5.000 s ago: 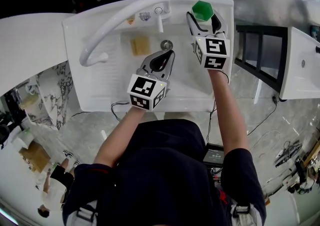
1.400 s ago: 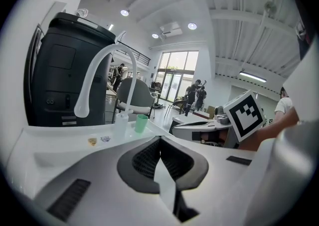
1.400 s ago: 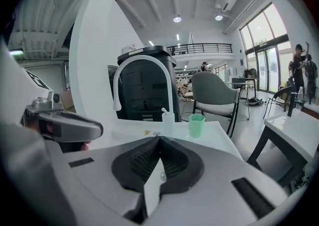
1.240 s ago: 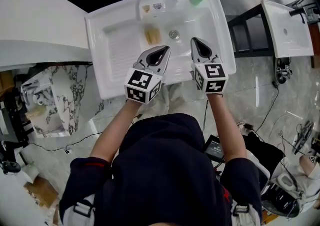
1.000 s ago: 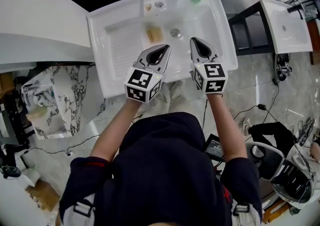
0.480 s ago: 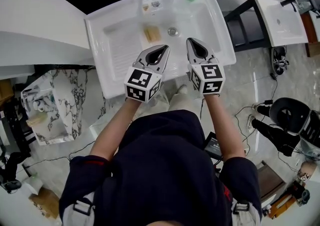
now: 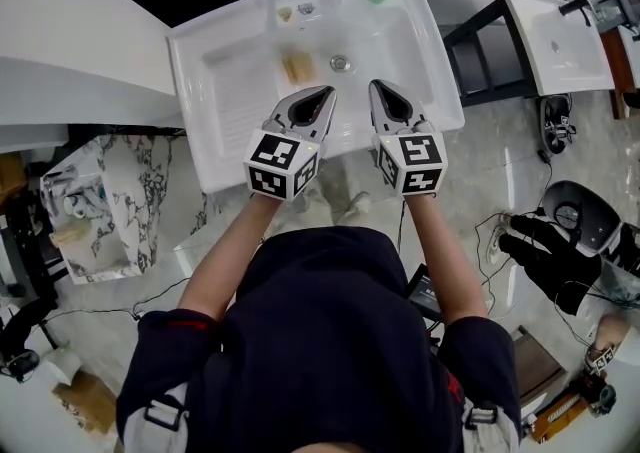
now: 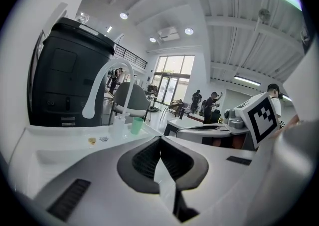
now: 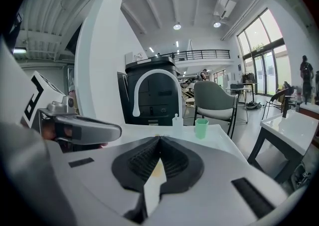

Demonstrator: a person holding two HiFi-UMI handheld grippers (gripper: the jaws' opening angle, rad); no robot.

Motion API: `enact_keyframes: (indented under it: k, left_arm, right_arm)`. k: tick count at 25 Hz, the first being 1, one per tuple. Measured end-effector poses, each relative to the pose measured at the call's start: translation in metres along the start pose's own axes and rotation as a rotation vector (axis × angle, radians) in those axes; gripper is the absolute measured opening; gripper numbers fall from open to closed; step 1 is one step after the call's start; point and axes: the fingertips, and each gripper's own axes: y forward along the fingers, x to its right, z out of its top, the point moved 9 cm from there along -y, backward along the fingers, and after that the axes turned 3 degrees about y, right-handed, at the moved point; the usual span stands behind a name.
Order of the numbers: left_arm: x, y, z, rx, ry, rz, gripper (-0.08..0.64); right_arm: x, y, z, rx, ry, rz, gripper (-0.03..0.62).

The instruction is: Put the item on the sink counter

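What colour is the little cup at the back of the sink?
Green. The cup shows best in the right gripper view.

no readable text, labels, brands or numbers anywhere

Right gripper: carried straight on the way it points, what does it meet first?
Probably the white rectangular sink itself. The shut right gripper aims slightly downward across it, toward its back wall beneath the arched white faucet, left of the green cup. Depth is uncertain.
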Motion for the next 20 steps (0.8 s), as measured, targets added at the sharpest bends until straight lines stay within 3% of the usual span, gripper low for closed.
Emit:
enact_keyframes:
  k: [20]
  left_arm:
    - [0.073, -0.003, 0.005, 0.046, 0.003, 0.074, 0.011]
  right_arm:
    - [0.020, -0.062, -0.006, 0.023, -0.010, 0.075, 0.034]
